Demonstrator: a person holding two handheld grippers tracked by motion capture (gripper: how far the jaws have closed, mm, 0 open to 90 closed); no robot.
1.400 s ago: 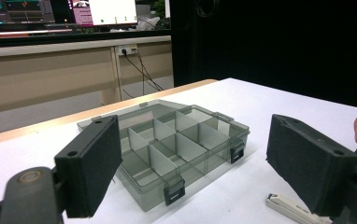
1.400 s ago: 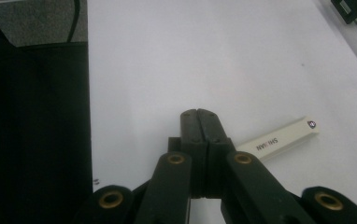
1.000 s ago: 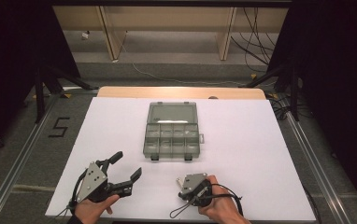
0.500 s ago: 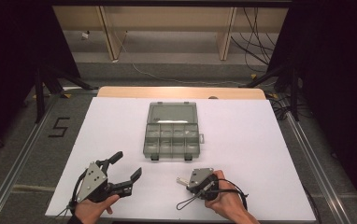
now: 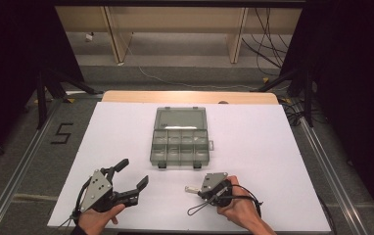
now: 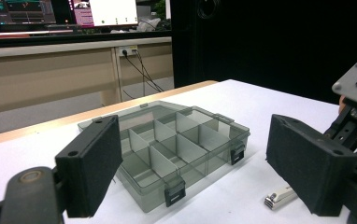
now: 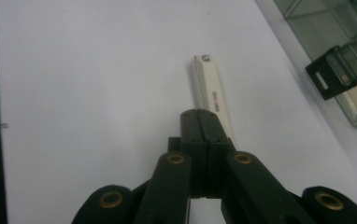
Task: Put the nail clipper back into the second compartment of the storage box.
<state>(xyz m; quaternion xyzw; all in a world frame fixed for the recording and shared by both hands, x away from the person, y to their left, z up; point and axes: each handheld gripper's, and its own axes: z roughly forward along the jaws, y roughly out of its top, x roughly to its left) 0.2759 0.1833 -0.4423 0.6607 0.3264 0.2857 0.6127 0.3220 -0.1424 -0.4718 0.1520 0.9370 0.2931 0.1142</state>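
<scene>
Nail clipper going into the organizer
Right gripper [image 5: 193, 189] stays clamped on the small white metal nail clipper [image 7: 210, 93]; lift level toward the smoky clear plastic compartment box [image 5: 180, 142], left gripper [image 5: 132, 174] gaping empty.

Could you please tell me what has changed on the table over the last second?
The right gripper, shut on the nail clipper, shifted slightly right and away from the table's near edge. The left gripper stayed open and in place; the compartment box did not move.

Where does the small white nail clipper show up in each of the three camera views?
High view: nail clipper lower centre, at the right tool's tip.
Left gripper view: bottom right, lying on the table.
Right gripper view: centre, reaching up from the shut jaws.
Shared landmark: the box's black latch.
</scene>
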